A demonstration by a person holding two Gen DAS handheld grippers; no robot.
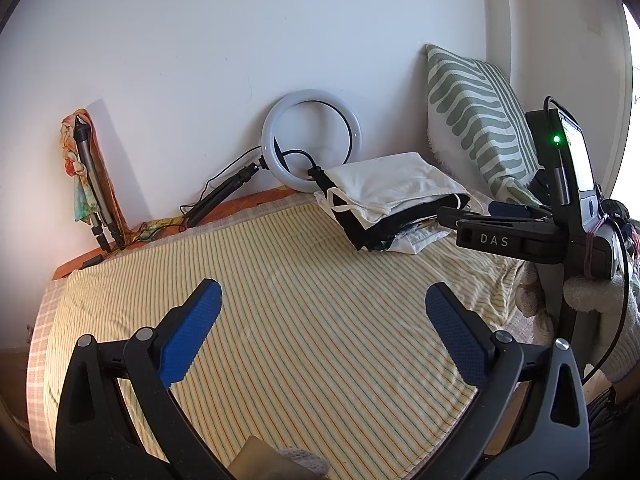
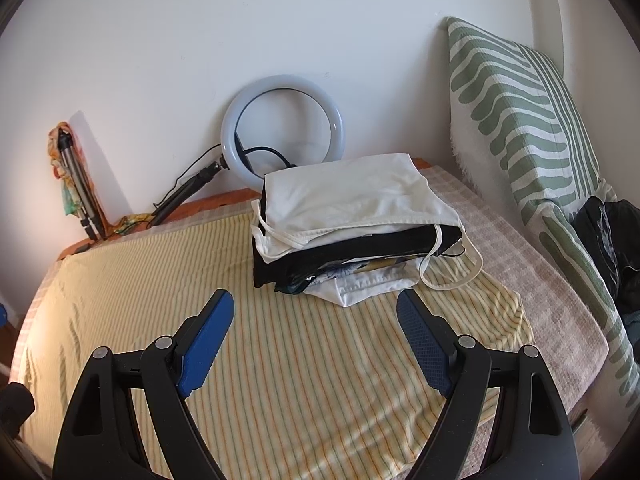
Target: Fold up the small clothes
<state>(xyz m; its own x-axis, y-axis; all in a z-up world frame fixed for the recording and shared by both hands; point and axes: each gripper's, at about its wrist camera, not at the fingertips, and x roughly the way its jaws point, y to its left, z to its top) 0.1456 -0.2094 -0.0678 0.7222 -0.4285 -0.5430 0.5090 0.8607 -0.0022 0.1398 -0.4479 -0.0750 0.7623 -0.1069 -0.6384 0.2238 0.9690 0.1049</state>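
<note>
A stack of folded small clothes, white on top with black and patterned pieces below, sits at the far side of the striped yellow cloth; it also shows in the left wrist view. My left gripper is open and empty above the striped cloth. My right gripper is open and empty, just in front of the stack. The right gripper's body shows at the right of the left wrist view, beside the stack.
A ring light on a small tripod leans on the wall behind the stack. A green-patterned pillow stands at the right. A folded tripod with a colourful cloth leans at the back left. Dark clothing lies at the far right.
</note>
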